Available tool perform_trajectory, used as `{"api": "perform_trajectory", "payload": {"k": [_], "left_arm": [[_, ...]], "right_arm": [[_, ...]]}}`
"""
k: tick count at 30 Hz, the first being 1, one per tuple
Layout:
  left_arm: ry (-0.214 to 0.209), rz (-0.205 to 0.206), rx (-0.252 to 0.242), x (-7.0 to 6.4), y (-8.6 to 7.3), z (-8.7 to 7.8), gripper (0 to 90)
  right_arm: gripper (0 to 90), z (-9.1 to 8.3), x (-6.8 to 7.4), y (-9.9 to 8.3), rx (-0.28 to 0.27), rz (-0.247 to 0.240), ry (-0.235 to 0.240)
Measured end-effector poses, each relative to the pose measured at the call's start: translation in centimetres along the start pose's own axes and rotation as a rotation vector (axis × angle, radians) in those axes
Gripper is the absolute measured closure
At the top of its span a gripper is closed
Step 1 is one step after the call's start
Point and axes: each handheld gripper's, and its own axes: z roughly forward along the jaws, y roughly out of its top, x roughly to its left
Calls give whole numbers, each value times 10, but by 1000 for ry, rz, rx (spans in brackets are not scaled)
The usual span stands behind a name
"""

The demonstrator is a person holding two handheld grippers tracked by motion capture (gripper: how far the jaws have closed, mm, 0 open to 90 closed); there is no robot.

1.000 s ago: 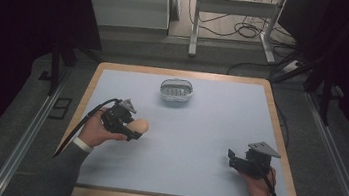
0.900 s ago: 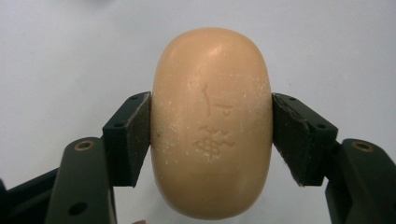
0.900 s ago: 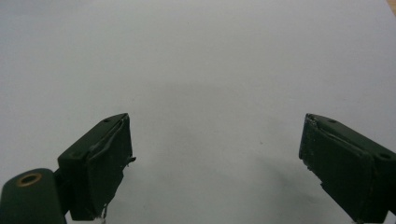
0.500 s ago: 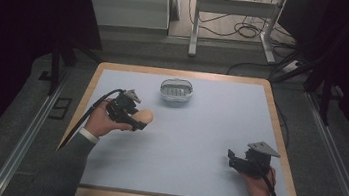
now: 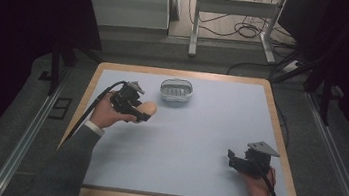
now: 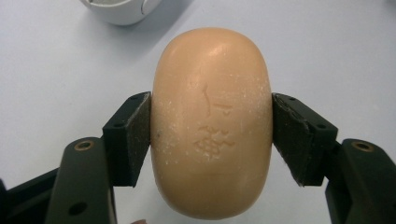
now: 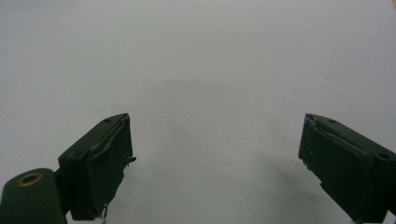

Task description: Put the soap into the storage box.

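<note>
A peach-coloured oval bar of soap (image 6: 211, 121) with a stamped mark is clamped between the black jaws of my left gripper (image 6: 211, 135). In the high view the soap (image 5: 148, 108) and the left gripper (image 5: 144, 111) hang over the table's left side, a short way left of and nearer than a white slotted soap dish (image 5: 176, 90). The dish's rim (image 6: 116, 9) shows at the top of the left gripper view. My right gripper (image 5: 230, 159) rests near the table's front right, open, with only bare mat between its jaws (image 7: 215, 163).
The pale blue mat (image 5: 192, 145) covers a wood-edged table (image 5: 286, 157). Beyond the far edge stand a metal frame (image 5: 233, 14) and floor cables (image 5: 251, 32). Rails (image 5: 27, 135) run along both sides.
My left gripper has carried the soap up the table and to the right, closer to the soap dish. The right gripper has stayed put.
</note>
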Motion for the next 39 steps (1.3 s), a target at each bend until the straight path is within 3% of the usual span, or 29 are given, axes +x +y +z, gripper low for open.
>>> {"api": "perform_trajectory", "payload": {"k": [9,18,26,39], "left_arm": [[6,-18,-12,11,9,-3,329],[-9,-31,-7,22,17,7,329],[5,-29,1,30,28,12,329],[4,-17,1,31,46,21,329]], "right_arm": [[105,-1,0,0,-5,-1,-6],[105,0,-1,0,-4,5,-4],[105,0,-1,0,-4,6,1],[105,0,-1,0,-1,11,6]]}}
